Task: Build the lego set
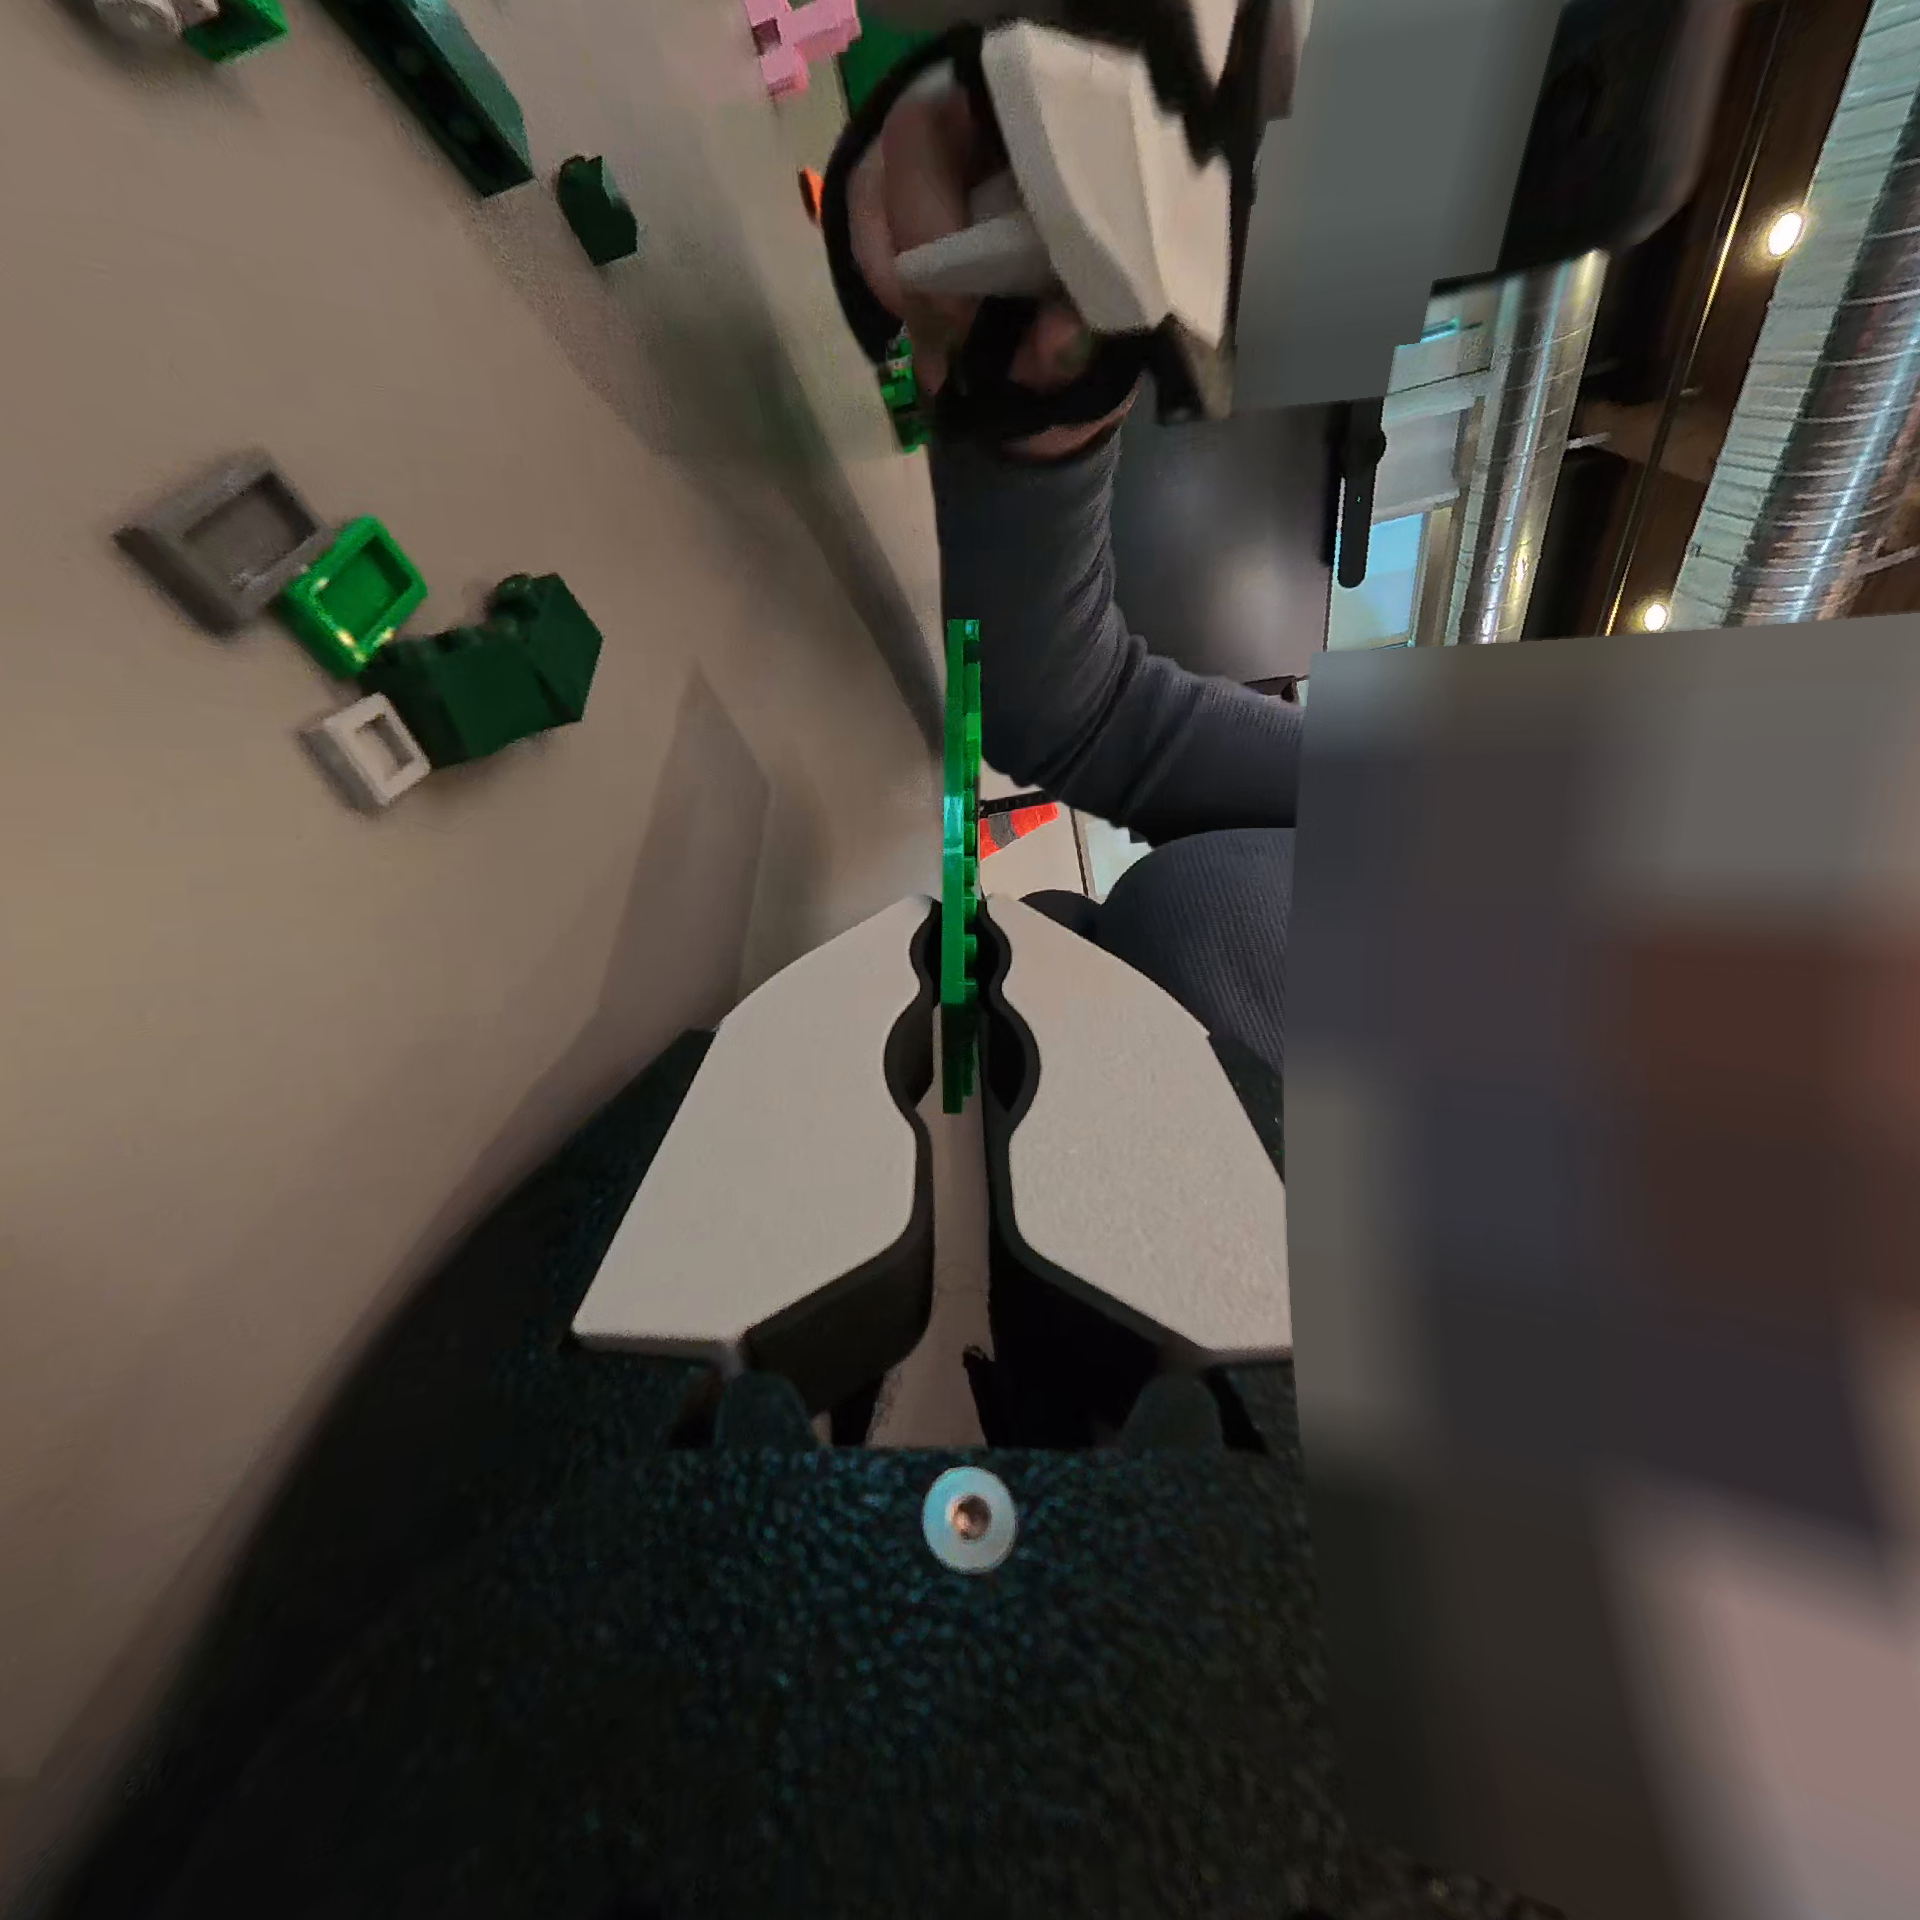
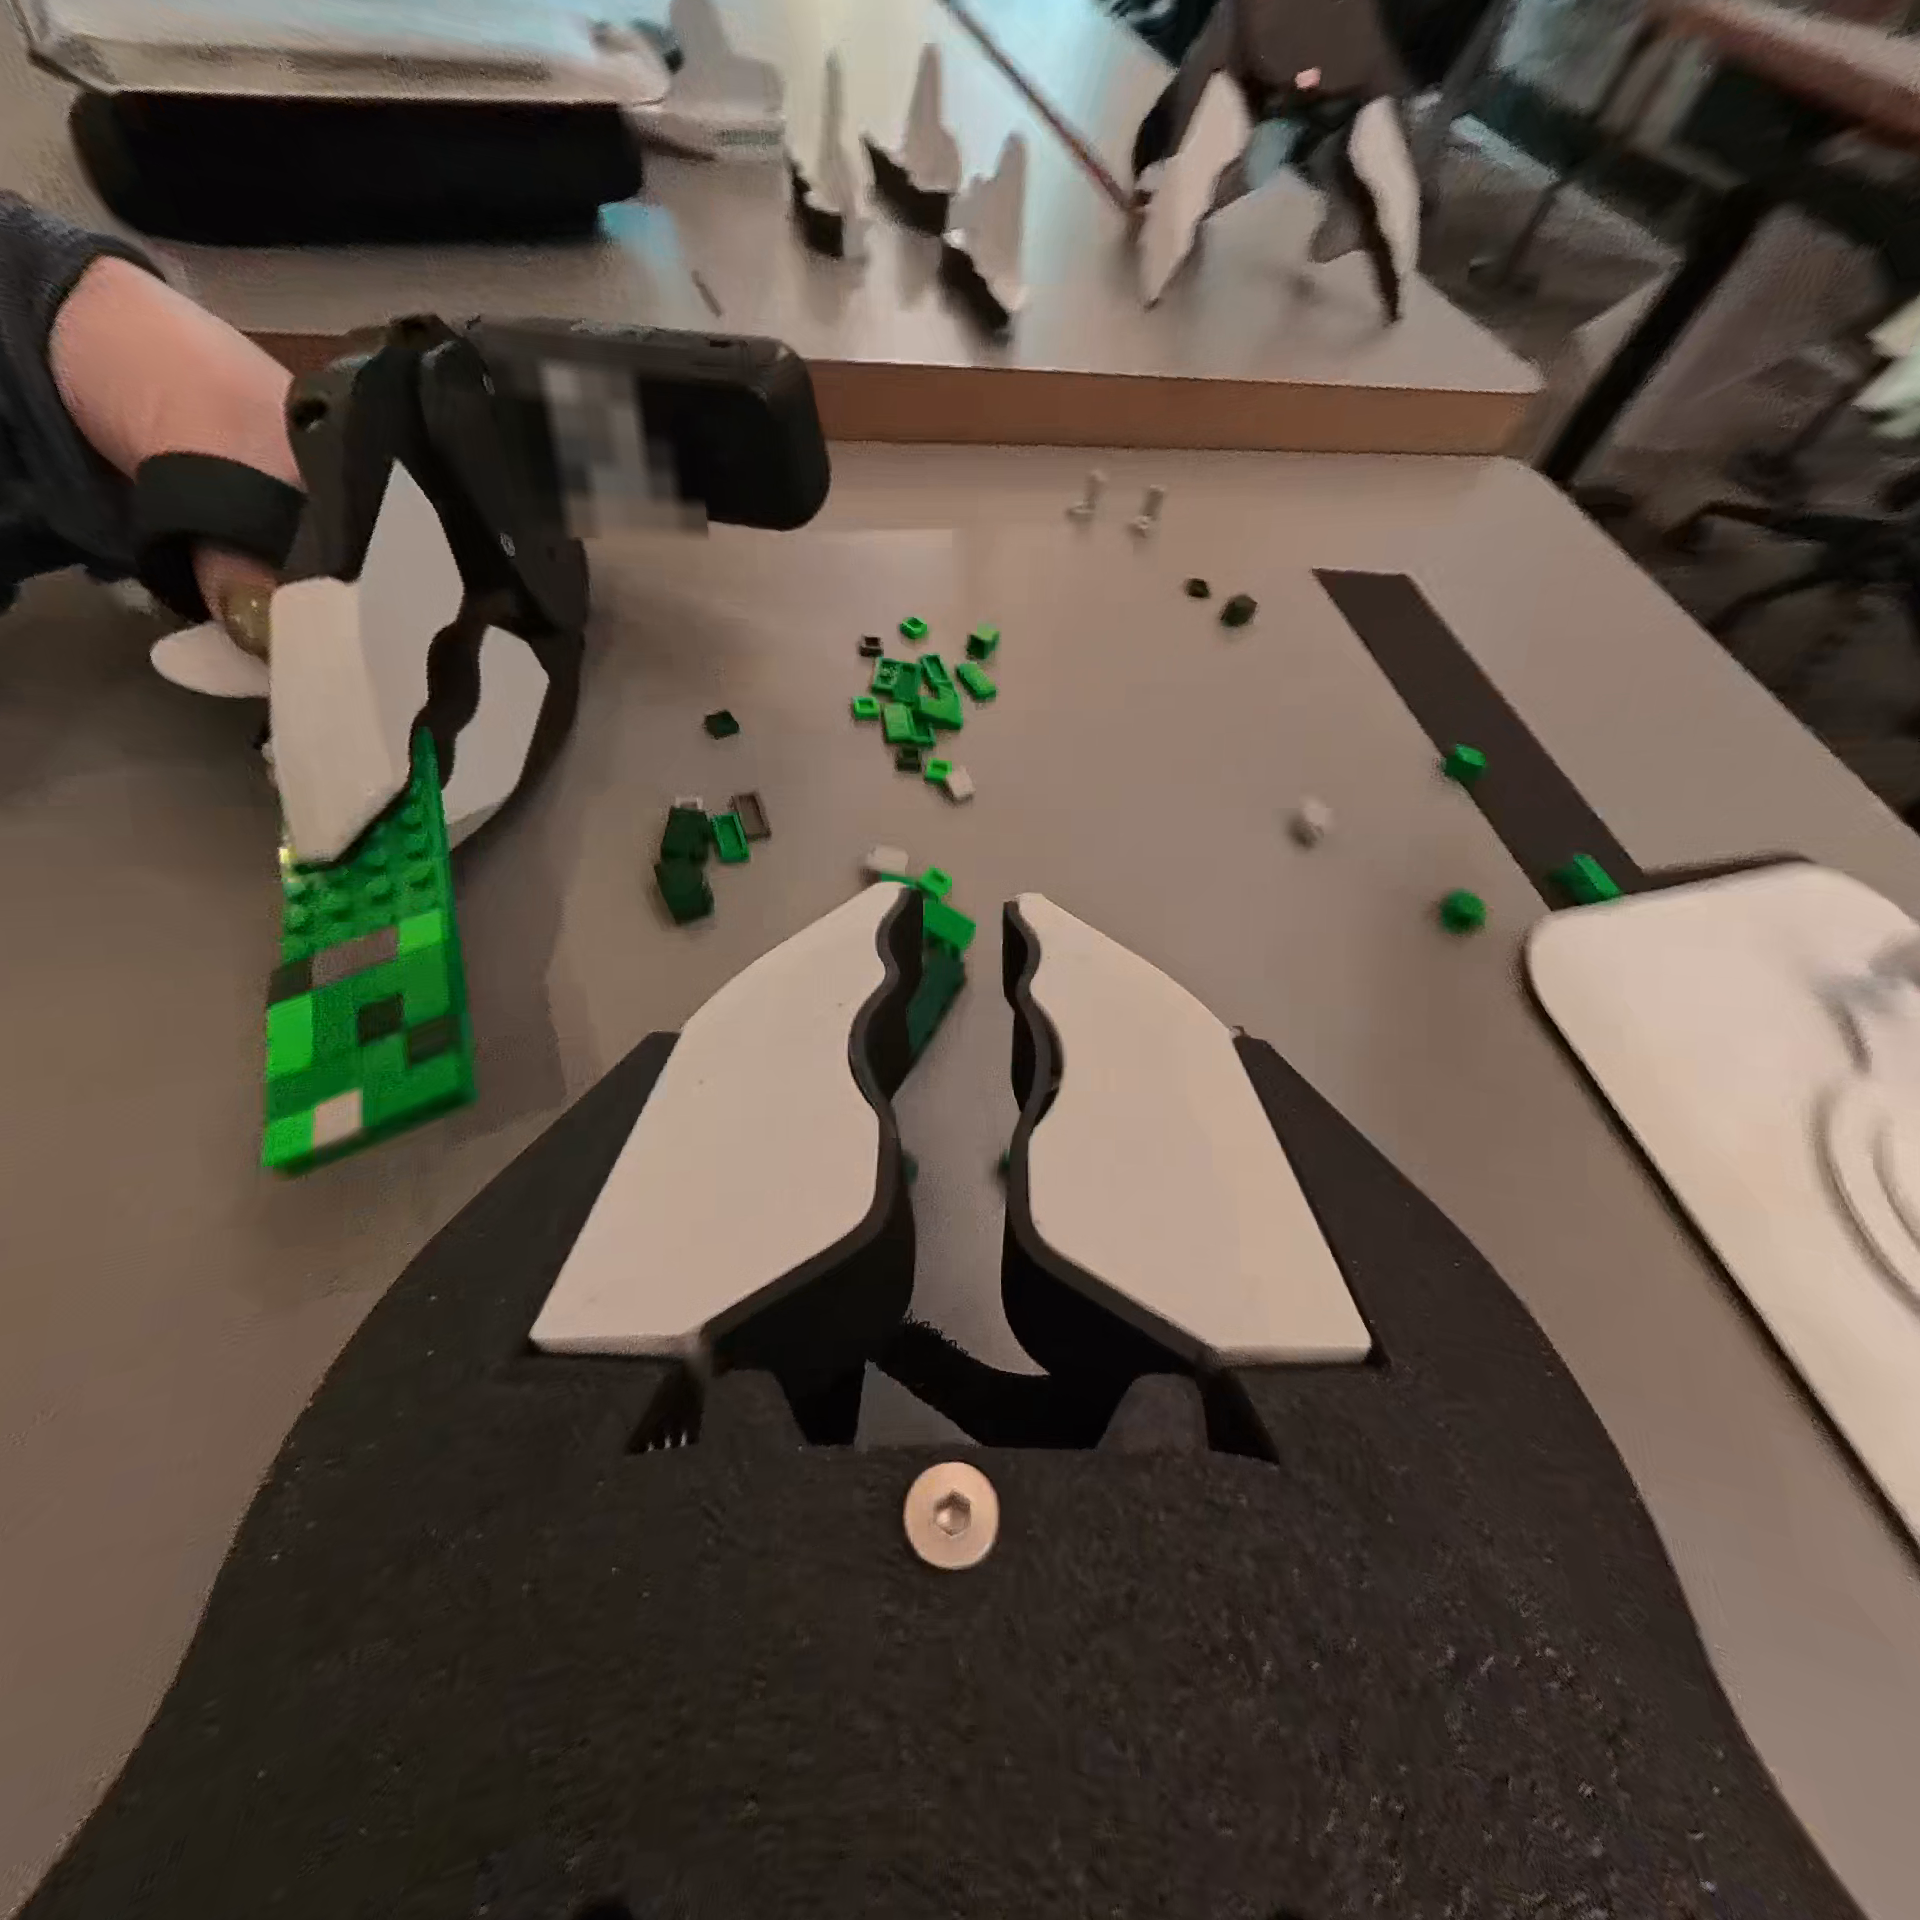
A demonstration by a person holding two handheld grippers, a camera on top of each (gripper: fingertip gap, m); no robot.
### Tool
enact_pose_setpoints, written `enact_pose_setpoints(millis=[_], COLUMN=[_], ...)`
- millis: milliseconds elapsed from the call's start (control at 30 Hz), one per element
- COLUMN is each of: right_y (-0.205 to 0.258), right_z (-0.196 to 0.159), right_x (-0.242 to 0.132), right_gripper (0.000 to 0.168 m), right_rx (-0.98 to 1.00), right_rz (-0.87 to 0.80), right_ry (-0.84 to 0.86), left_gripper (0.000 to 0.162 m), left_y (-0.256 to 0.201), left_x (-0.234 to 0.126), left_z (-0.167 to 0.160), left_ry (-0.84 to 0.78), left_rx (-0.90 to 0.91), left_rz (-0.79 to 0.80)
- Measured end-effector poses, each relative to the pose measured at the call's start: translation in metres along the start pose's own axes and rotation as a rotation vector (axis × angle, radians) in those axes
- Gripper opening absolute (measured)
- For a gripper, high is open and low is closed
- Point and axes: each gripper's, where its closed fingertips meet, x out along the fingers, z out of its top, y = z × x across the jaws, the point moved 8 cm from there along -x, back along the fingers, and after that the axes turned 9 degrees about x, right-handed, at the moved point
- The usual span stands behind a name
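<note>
My left gripper [image 1: 961, 904] is shut on a thin green studded plate [image 1: 961, 748], seen edge-on and sticking out ahead of the fingertips. In the right wrist view this gripper [image 2: 400, 821] is at the left and holds the plate [image 2: 364, 1018] tilted above the table; light green, dark and grey tiles cover the plate's lower part. My right gripper [image 2: 961, 904] is open low over the table. Small bright green and dark green pieces [image 2: 948, 925] sit between its fingers against the left pad, with a clear gap to the right pad.
A cluster of small green tiles [image 2: 920, 696] and dark green bricks [image 2: 681, 862] lie ahead on the grey table [image 2: 1195, 727]. A white tray [image 2: 1714, 1091] sits at the right beside a black strip [image 2: 1475, 727]. Grey, green and white frames [image 1: 223, 540] lie by the left gripper. Left tips to right tips: about 12 cm.
</note>
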Motion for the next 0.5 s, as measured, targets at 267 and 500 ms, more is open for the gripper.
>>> enact_pose_setpoints(millis=[267,500], right_y=[-0.022,-0.03], right_z=[0.029,0.027], right_x=[0.09,0.121], right_gripper=[0.016,0.022], right_rx=[-0.28,-0.344], right_rz=[0.408,0.611], right_ry=[0.33,0.434], left_gripper=[0.004,0.004], left_y=[0.0,0.0], left_x=[-0.001,-0.001], left_z=[-0.001,-0.001], left_ry=[0.012,0.012], left_rx=[0.005,0.006], left_rz=[-0.003,-0.008])
